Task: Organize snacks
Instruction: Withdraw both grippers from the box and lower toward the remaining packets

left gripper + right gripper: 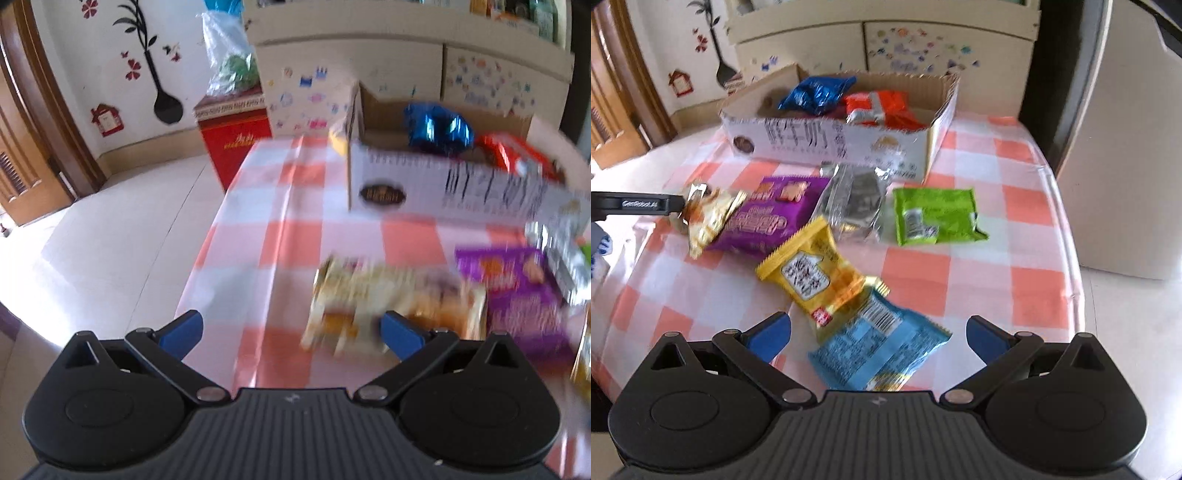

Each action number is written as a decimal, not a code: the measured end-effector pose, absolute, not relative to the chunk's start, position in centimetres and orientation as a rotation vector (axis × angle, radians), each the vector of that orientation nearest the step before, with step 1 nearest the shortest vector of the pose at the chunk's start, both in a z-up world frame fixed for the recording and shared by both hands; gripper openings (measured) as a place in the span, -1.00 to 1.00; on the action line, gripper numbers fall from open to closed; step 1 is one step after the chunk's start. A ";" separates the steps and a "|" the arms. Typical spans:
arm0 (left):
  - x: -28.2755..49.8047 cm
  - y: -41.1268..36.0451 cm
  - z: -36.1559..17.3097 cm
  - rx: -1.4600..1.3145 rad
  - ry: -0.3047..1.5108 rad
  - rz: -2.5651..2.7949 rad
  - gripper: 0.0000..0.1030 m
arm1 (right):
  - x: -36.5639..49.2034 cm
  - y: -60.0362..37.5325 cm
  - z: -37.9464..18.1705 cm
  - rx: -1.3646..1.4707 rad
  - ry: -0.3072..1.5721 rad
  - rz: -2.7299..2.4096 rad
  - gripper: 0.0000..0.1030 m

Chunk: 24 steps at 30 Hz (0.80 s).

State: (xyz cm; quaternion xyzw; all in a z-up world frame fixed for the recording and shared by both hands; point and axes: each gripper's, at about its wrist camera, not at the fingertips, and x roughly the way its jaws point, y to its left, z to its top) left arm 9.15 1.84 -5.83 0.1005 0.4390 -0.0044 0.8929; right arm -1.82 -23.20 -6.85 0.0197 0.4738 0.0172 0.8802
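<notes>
Open cardboard box (pixel 831 142) stands at the back of the checked table and holds a blue packet (pixel 816 94) and a red packet (pixel 879 107). In front of it lie a purple packet (pixel 764 218), a silver one (pixel 853 203), a green one (pixel 934 216) and a yellow one (pixel 812 269). My right gripper (pixel 877 338) is open above a light blue packet (pixel 882 354). My left gripper (pixel 291 334) is open, and the blurred gold packet (pixel 388 299) sits by its right finger (pixel 400 338). From the right wrist view, one left finger (pixel 646 204) reaches the gold packet (pixel 705 214).
A red box (pixel 236 147) with a plastic bag (pixel 229 59) on top stands on the floor past the table's far left corner. A stickered cabinet (pixel 369 74) runs behind the table. A white appliance (pixel 1126 166) stands close to the table's right edge.
</notes>
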 end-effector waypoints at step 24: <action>9.3 2.0 -3.0 -0.099 0.856 0.056 0.97 | -3.8 -18.6 -9.6 0.022 1.064 0.208 1.00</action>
